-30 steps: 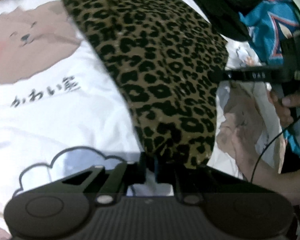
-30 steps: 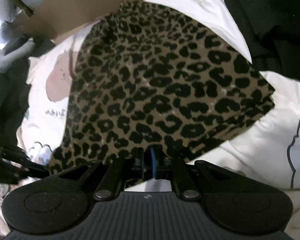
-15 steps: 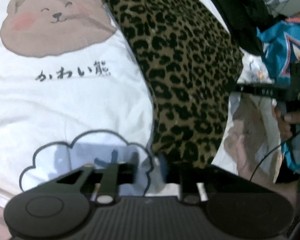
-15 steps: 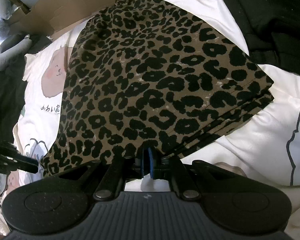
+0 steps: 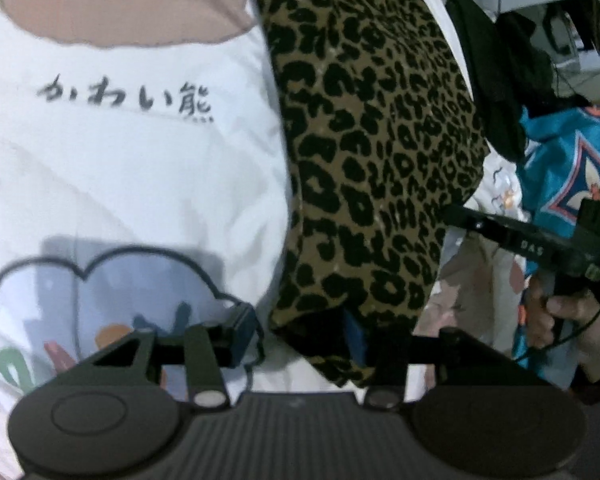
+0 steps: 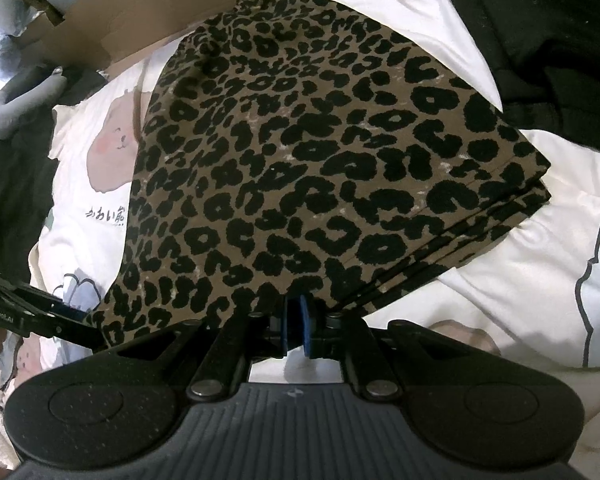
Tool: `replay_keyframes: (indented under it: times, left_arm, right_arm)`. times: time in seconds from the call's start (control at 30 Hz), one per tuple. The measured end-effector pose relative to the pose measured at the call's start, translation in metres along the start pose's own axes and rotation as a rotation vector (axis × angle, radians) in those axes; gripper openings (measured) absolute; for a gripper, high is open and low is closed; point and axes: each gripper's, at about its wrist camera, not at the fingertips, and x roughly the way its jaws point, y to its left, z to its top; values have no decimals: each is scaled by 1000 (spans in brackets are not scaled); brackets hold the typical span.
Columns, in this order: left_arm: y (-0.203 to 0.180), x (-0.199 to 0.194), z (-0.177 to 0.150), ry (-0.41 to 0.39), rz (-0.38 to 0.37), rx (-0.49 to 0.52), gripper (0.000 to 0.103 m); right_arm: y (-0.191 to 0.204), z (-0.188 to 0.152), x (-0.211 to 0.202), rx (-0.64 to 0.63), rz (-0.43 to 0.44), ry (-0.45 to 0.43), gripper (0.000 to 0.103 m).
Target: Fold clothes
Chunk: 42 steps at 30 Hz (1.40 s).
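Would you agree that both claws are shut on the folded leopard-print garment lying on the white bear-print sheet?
Not quite: only the right claw is shut on the leopard-print garment. The left wrist view shows the left claw open, its fingers apart at the garment's corner. The garment does lie on the white bear-print sheet.

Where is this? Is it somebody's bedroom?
Probably a bedroom or other room at home: a leopard-print garment lies folded on a white bear-print bedcover, with black clothes heaped beside it.
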Motion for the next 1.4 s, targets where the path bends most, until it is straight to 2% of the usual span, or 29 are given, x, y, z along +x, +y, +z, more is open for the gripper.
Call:
replay_keyframes:
  times: [0.17,0.23,0.47,0.63,0.87,0.9,1.0,1.1,1.4]
  left_arm:
    - [-8,-2,-7,-7,-78,-12,45]
    - [-12,1,-7,-7,-79,-7,49]
    - [-21,12,-8,-6,-70,1,49]
    - [-20,11,-11,-1,-63,-1,41]
    - [-21,16,-10,1,-73,-34,40]
    - [-22,16,-10,-1,-71,-35,39]
    - [-18,19,-11,16,-65,-61,6]
    - [-13,19,-14,25,-66,-74,2]
    - [-4,15,-23,24,-50,-64,1]
  right_arm:
    - [0,0,0,4,5,-2,10]
    - [0,0,1,10,5,-3,10]
    - [2,0,0,17,2,-2,9]
    - [3,-1,0,28,3,-5,9]
    - [4,-1,1,25,10,-4,9]
    - [4,-1,1,25,11,-4,9]
    - [3,-1,0,28,11,-5,9]
    - [1,0,-3,37,5,-18,9]
    - [-8,2,-7,46,-10,-31,10]
